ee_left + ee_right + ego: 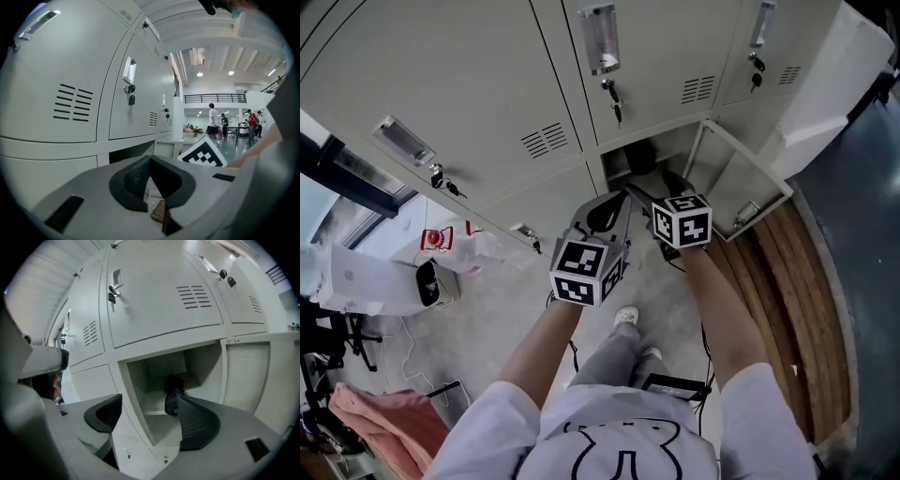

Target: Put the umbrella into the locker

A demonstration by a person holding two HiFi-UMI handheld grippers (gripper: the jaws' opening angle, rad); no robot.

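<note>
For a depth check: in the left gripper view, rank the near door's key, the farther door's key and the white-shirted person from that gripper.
1. Near door's key, left of centre, closest.
2. Farther door's key, further along, near centre.
3. White-shirted person, far down the hall, right of centre.

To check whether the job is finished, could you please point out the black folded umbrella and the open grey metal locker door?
Black folded umbrella point(173, 392): right gripper view, middle of its fabric.
Open grey metal locker door point(737, 178): head view, inner face.

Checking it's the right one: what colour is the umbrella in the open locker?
The umbrella is black, clearest in the right gripper view.
</note>
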